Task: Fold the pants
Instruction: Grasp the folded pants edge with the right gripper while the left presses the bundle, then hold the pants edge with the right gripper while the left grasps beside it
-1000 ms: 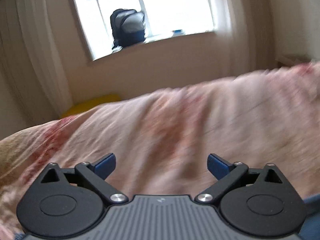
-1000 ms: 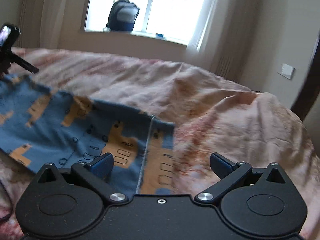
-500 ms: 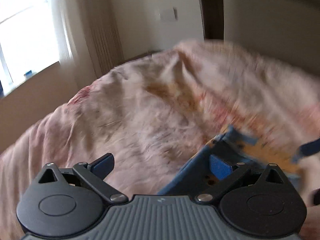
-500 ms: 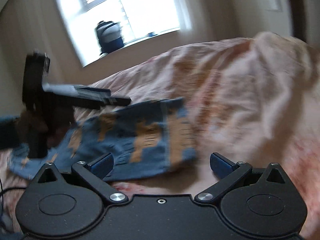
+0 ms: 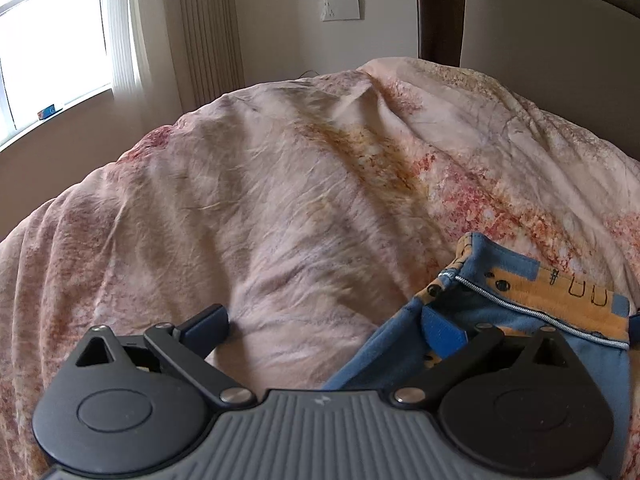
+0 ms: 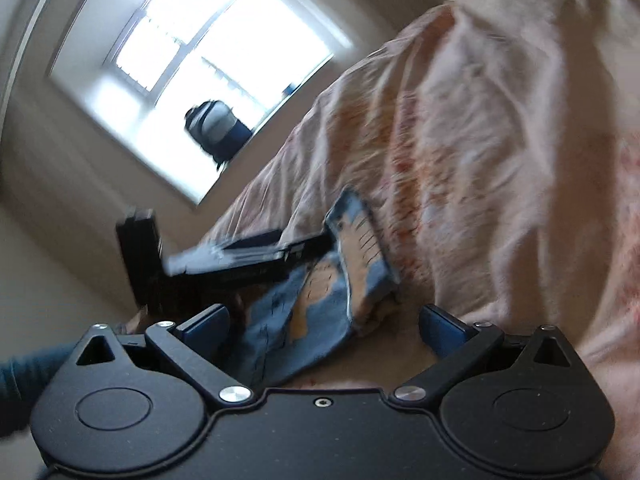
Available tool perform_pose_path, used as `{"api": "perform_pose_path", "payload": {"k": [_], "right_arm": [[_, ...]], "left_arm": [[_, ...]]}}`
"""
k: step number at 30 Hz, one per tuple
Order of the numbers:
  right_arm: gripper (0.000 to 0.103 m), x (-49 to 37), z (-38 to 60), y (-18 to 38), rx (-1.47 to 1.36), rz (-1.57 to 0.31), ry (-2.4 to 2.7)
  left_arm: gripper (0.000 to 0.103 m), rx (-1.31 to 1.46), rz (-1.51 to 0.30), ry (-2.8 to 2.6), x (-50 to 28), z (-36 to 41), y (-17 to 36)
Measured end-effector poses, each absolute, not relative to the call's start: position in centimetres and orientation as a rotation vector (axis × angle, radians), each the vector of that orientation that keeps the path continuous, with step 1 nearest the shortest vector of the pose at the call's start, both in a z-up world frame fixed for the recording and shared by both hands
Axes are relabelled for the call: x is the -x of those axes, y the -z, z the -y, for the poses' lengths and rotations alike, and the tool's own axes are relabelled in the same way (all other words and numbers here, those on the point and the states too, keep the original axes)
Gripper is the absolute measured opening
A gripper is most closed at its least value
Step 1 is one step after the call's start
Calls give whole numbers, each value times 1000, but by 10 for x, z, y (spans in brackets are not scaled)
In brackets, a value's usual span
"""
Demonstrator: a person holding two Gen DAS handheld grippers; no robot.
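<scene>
Pants (image 5: 520, 312), blue with orange blocks, bunched on the pink floral bedspread (image 5: 280, 200) at lower right of the left wrist view, a stitched hem edge running across the top fold. Left gripper (image 5: 324, 328) spread wide, nothing held; right blue fingertip (image 5: 442, 330) over the blue cloth, left one over bare bedspread. Beyond the bed: a window (image 5: 52, 40) at far left, a ribbed curtain (image 5: 208, 28), a wall switch plate (image 5: 342, 8), a dark door frame (image 5: 440, 4).

Right wrist view tilted and blurred. Pants (image 6: 320, 304) lying crumpled on the bedspread (image 6: 500, 160), just ahead of the right gripper (image 6: 324, 328), jaws wide apart and empty. Left gripper (image 6: 312, 246) reaching in from the left, its tip at the upper fold of the pants; too smeared to read its jaws here. Backpack (image 6: 218, 128) on the windowsill, seen only in this view, along with a teal sleeve (image 6: 24, 384) at the left edge.
</scene>
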State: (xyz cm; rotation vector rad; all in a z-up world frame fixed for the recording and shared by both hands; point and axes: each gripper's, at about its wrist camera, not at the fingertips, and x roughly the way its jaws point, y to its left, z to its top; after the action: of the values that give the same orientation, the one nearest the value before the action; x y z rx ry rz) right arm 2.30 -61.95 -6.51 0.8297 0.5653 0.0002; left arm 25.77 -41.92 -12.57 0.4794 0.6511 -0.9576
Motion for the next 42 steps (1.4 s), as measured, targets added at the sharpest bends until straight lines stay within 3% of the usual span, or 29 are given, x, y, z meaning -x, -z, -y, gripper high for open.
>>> {"api": "perform_pose_path", "payload": {"k": [3,7,11,13,15,23,29,38,41,42], "right_arm": [[90,-28,614,61,-802,-573,48],[61,-29,618,65,-848,-568,101],[51,-24,614,63,-822,-559,129],[31,-23,606,60,-770,-558,170],[21,-25,598,57,-689,-558,202],[18,-34,527,22,-126,-549,192],[18,-42,498,18,122,-585,162],[18,-39,481,19,216,-604,139],[18,-40,476,17,238,-611,134],[18,-39,475,16,249,-611,131]], "left_arm": [[103,-473,-718,939,-267,429,115],[103,-414,-840,898,-270,436,91],[103,-293,-884,940,-263,437,63],[103,-270,-918,953,-259,443,53],[103,-275,-970,955,-256,452,47],[99,-239,-1196,1008,-243,472,45],[91,-296,-1213,985,-231,475,45],[60,-400,-1209,947,-221,481,50],[41,-391,-1207,924,-221,478,50],[28,-390,-1204,912,-221,477,50]]}}
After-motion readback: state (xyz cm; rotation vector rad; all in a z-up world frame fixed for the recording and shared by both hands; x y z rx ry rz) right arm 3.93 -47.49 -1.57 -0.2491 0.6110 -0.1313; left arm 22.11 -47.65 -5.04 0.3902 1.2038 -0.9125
